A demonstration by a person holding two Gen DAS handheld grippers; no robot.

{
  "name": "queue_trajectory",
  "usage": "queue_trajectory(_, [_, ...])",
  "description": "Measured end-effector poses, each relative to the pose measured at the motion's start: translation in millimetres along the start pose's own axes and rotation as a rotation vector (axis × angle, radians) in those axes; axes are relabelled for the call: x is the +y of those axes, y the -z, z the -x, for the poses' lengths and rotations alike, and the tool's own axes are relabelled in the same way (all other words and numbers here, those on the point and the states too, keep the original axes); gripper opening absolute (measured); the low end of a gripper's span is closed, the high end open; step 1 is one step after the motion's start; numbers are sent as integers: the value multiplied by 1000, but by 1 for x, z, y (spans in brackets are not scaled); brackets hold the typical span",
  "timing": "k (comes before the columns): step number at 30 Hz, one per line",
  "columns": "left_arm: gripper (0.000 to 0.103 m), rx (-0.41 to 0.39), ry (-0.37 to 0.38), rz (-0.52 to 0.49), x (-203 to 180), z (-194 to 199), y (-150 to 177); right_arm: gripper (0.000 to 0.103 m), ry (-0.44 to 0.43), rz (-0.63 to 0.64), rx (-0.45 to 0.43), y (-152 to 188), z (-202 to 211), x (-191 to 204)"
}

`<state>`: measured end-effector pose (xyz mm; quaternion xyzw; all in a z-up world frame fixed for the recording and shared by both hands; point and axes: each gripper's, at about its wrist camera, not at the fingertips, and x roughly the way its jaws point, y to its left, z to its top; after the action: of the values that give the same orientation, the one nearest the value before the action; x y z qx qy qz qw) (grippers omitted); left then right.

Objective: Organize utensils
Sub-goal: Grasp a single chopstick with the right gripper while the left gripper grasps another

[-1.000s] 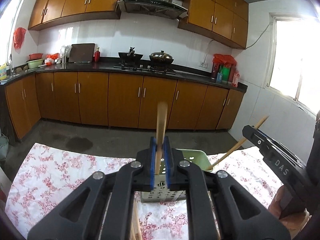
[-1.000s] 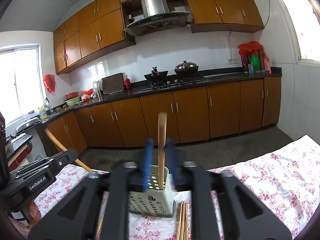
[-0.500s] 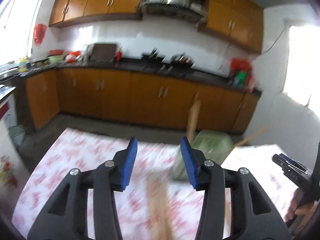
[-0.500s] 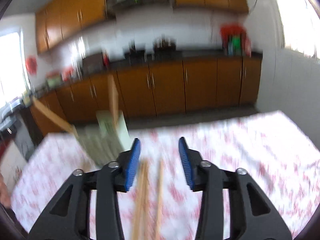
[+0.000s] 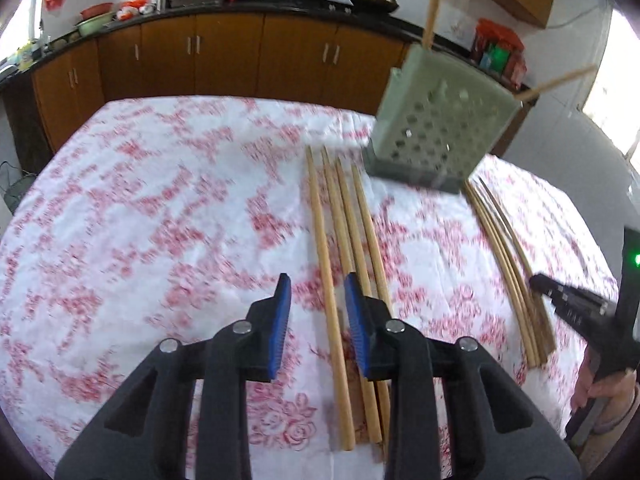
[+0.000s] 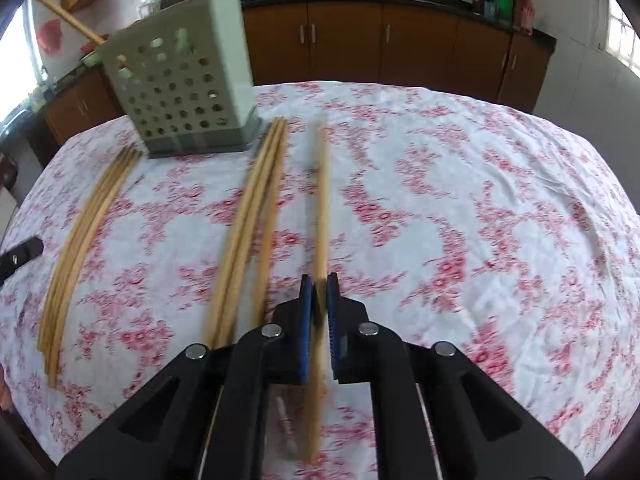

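Landmark: I am taking the green perforated utensil holder (image 5: 436, 128) as my reference; it is standing on the floral tablecloth (image 5: 160, 216) at the far side of the table.

Holder contents: two wooden chopsticks are sticking up out of it, one nearly upright (image 5: 434, 4), one leaning outward (image 5: 560, 80).

Left gripper: I am holding my left gripper (image 5: 318, 320) released, its blue pads (image 5: 282, 320) standing well apart, low over the cloth on the near side of the holder.

Chopsticks by the left gripper: four loose chopsticks (image 5: 340, 240) are lying side by side, running from just in front of the holder toward me; the leftmost one (image 5: 326, 272) is passing through the gap between my pads, and I cannot tell whether either pad is touching it.

Right gripper: I am keeping my right gripper (image 6: 319, 312) clenched on a single chopstick (image 6: 321, 208), the pads pressing its sides; its far tip is pointing toward the holder's right.

Chopsticks by the right gripper: a bundle of three (image 6: 256, 216) is lying just left of my gripped stick, its tips near the holder's base corner.

Thin bundle: thinner sticks (image 6: 84, 232) are lying on the other side of the holder, curving toward the near edge in the fisheye.

Blur: both views are smeared.
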<state>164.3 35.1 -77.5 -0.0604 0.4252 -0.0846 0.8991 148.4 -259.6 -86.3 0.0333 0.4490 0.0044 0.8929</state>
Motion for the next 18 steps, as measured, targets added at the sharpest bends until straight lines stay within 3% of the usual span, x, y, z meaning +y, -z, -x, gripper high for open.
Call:
queue_trajectory(8, [21,65,-35,-56,-11,-21,10,8,24,-22,-11,-1,2,-14])
queue_trajectory(13, [14,49,-94,-99,-18,-25,10,9,9,11,-17,2,4,-7])
queue_trajectory(18, [8,45,-144,-64,-3,-31,-3,8,36,41,-33,2,2,-6])
